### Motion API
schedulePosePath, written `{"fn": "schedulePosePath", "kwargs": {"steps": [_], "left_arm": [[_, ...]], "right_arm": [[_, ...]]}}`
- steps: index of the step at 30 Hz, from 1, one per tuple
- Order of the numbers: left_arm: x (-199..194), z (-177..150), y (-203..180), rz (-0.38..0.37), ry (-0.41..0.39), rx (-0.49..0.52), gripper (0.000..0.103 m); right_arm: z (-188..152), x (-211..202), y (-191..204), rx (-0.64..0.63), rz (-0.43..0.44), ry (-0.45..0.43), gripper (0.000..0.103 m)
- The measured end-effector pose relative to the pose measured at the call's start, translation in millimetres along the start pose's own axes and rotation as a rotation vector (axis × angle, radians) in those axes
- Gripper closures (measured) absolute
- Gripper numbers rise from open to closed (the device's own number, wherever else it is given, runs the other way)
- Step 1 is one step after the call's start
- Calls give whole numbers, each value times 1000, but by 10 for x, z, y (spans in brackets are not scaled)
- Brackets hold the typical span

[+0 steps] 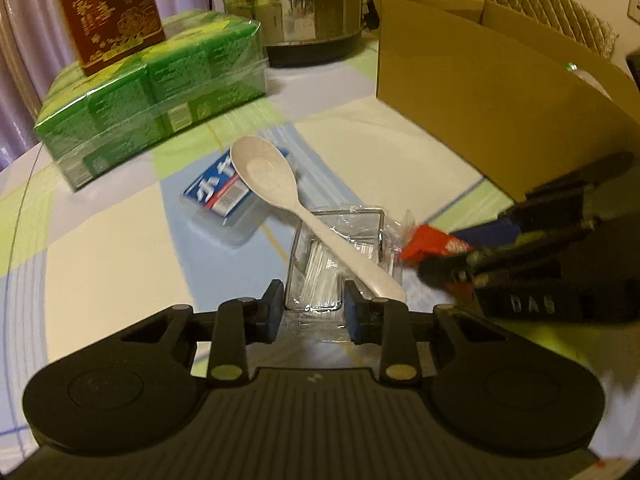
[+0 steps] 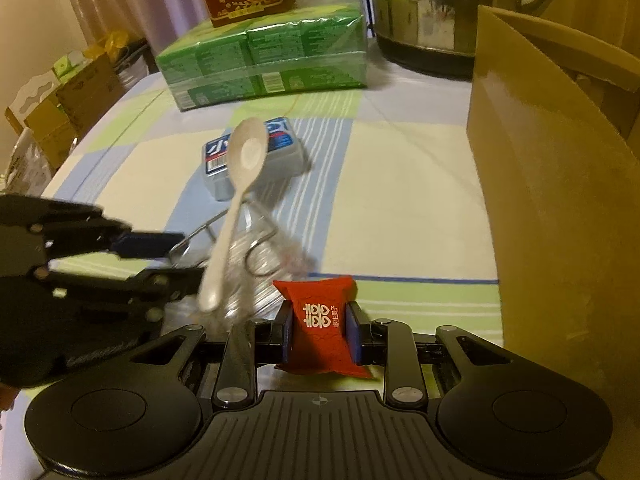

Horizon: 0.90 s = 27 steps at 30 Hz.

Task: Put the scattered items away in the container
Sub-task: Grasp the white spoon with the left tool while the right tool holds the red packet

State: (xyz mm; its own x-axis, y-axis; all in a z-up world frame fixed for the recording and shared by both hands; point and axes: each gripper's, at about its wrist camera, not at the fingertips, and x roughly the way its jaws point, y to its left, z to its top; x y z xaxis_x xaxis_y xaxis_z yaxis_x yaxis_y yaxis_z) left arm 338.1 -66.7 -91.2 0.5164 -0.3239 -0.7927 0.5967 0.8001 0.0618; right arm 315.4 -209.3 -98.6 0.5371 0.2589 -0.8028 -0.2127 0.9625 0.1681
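While right gripper point(image 2: 319, 334) pinches red packet point(image 2: 320, 326), left gripper point(image 1: 313, 310) fingers clamp clear dish point(image 1: 338, 256).

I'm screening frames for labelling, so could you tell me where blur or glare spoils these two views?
Left wrist: the right gripper and red packet smear; the kettle glares. Right wrist: the spoon and left gripper blur; the packet is sharp.

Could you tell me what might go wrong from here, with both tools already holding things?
1. The spoon lies loose across the clear container that the left tool grips; tilting or lifting it may tip the spoon off.
2. The right tool pinches the soft red packet only at its sides; it may slip.
3. The tools are close together; the cardboard box wall could catch the packet.
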Motion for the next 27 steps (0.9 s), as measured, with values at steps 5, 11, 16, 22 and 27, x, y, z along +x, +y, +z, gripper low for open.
{"fn": "schedulePosePath", "kwargs": {"steps": [5,11,16,22,27], "left_arm": [[-285,-299,25,26,45,15,77],[-638,-615,28,52,69,-5,76],[-932,-679,81,21,22,-90,66],[-1040,-589,226,46,-54,-197,58],[-841,-494,473,102,-39,-259,58]], "right_arm": [[-102,-75,115,-9,30,18,80],[-208,-223,333,-48,62,22,80],[-261,-261,393,-47,65,22,79],[-259,-254,384,-44,63,18,79],[-219,-215,325,-33,73,14,79]]}}
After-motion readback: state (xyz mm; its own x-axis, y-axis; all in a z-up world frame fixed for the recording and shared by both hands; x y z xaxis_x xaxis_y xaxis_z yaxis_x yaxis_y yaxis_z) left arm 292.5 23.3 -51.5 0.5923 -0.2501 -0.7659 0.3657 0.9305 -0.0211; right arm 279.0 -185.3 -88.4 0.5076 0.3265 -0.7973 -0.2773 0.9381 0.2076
